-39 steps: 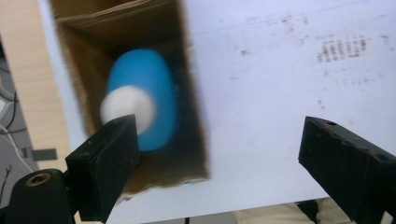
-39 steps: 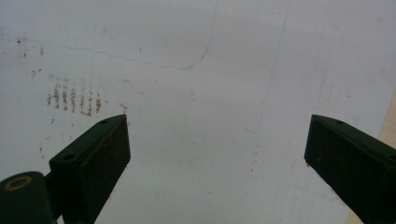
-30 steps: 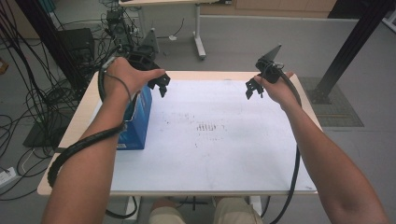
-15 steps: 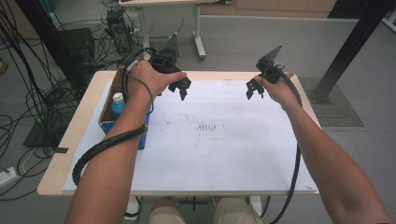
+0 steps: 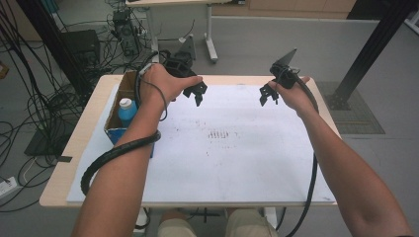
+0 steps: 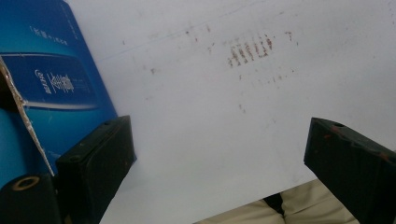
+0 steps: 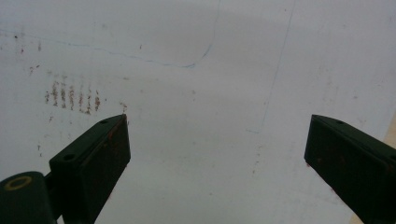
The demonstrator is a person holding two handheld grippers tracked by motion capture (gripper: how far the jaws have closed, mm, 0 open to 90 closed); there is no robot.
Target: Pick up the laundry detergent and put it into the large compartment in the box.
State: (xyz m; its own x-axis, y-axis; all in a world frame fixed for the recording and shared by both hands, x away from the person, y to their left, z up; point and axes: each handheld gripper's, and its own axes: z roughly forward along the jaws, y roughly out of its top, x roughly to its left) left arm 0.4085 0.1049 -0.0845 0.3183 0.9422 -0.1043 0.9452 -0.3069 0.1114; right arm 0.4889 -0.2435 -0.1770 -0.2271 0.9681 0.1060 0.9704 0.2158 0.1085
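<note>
- The left tongs [image 5: 196,93] hang over the far part of the white worktop [image 5: 222,163], jaws wide apart with nothing between them; in the left gripper view only bare sheet lies between the two black jaws.
- The right tongs [image 5: 268,95] hang over the far right part of the worktop, jaws likewise spread and empty. My judgement is that both are held ready rather than working, since neither pair touches anything.
- The blue carton [image 5: 120,129] stands to the left of the left tongs and nearer the person, at the worktop's left edge, its top flaps open. In the left gripper view its printed blue side [image 6: 56,88] lies just beside the left jaw, apart from it.
- A bottle with a blue cap [image 5: 127,111] stands upright inside the carton, cap up. That placing probably suits a pick from above: the cap and neck are free to reach through the open top.
- The carton and bottle are the things nearest the left tongs, so I judge the work in hand concerns them, with the left tongs the likely pair to reach.
- A patch of reddish-brown marks [image 5: 221,134] lies on the sheet between the two tongs and nearer the person, well apart from both.
</note>
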